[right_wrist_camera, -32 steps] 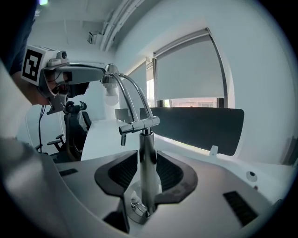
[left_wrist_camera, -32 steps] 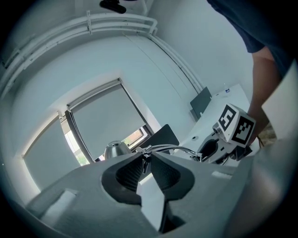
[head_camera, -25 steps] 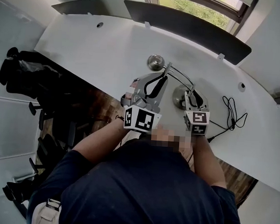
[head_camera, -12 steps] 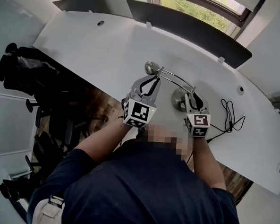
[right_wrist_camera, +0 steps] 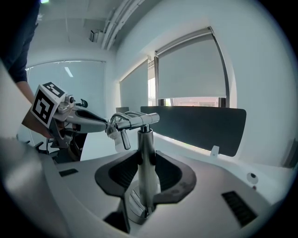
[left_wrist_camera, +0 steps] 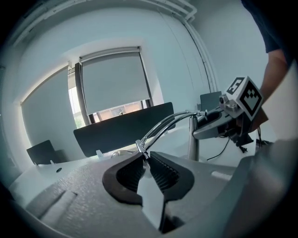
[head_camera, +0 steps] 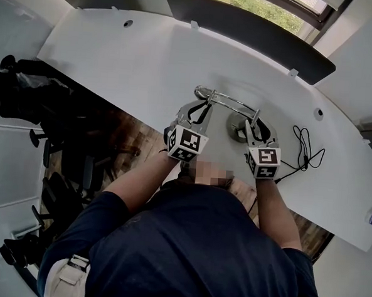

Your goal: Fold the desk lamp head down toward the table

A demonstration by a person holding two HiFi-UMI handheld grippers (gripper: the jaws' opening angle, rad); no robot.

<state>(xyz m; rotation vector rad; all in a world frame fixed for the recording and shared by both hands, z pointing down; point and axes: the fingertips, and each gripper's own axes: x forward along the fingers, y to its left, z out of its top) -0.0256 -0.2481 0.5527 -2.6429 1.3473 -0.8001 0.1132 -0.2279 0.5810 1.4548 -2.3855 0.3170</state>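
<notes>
Presently: desk lamp (head_camera: pixel 228 101), chrome, standing near the front edge of the white table (head_camera: pixel 116 52).
- Lamp head (head_camera: pixel 201 91): at the far end of the curved arm (left_wrist_camera: pixel 164 126), low, close above the tabletop.
- Post (right_wrist_camera: pixel 145 158): upright on the round base (head_camera: pixel 236 124).
- Left gripper (left_wrist_camera: pixel 145 160): jaws drawn nearly together, clamped on the thin rods of the arm close to the head.
- Right gripper (right_wrist_camera: pixel 144 174): jaws wide, pads pressed on either side of the post, steadying it just above the base.
- Step in hand, as judged: folding the head down, well advanced.
- Next move, as judged: a little more downward travel by the left gripper while the right keeps the post from tipping, then release.
- Black cable (head_camera: pixel 305 149): loose on the table to the right of the base.
- Not determinable: whether the head touches the table. The left gripper view hides the head behind its own jaws, and the right gripper covers part of the base in the head view.
</notes>
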